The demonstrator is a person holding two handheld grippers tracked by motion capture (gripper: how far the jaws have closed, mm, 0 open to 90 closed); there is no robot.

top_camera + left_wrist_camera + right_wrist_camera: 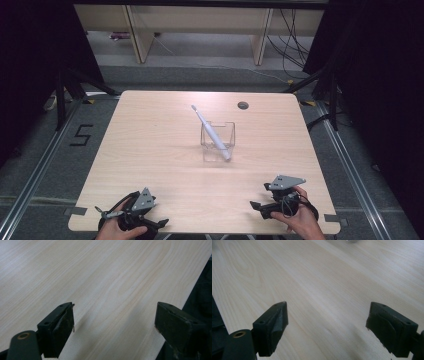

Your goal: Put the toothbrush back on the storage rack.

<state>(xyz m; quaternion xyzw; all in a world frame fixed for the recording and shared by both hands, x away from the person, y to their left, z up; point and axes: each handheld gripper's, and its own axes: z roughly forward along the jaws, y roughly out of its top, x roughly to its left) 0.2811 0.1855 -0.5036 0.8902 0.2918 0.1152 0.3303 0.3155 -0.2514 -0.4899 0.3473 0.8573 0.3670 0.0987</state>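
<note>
Our left gripper at 7 o'clock, right gripper at 5, both jaws wide, holding nothing. Toothbrush leans in clear cup mid-table.

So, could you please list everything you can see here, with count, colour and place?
table: one, light wood, centre of the high view
cup: one, clear, mid-table
toothbrush: one, white, leaning in the cup, head up towards the far left
hole: one, dark, far edge of the table
floor number 5: one, black, left of the table
left gripper: one, black, open, near-left edge
right gripper: one, black, open, near-right edge
hands: two, holding the grippers
</note>
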